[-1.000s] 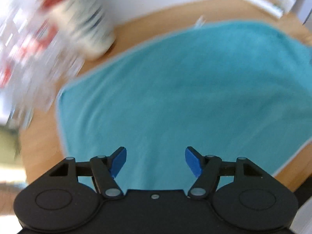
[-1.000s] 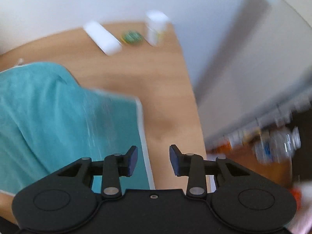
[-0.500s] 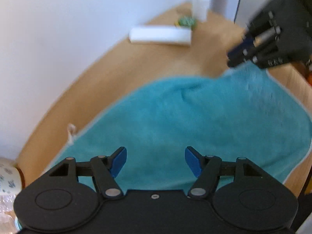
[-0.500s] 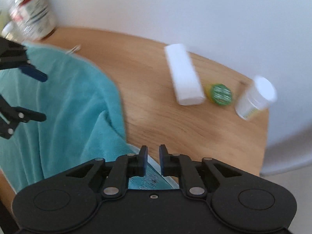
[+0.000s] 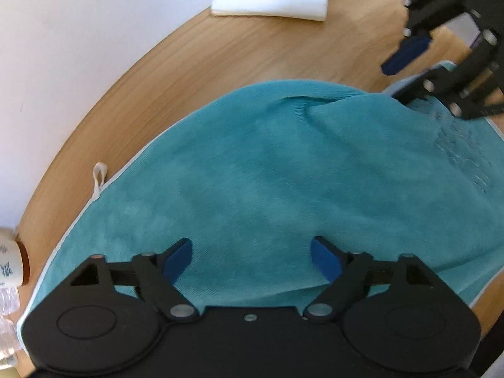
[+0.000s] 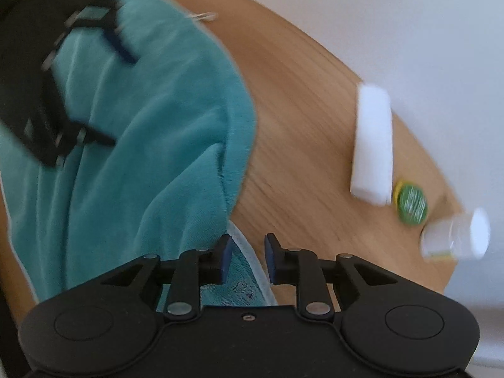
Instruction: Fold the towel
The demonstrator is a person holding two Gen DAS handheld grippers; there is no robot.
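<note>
Soft, even daylight fills both views, bright on the white wall [image 5: 78, 47] with no hard glare. Shadows are faint, gathering only in the folds of the towel [image 5: 267, 173]. The fisheye lens bends the desk [image 5: 195, 63] edge into a curve (corners go dark). The right wrist view is motion-blurred: the white tub [image 6: 453, 236] and green lid [image 6: 411, 203] smear.
</note>
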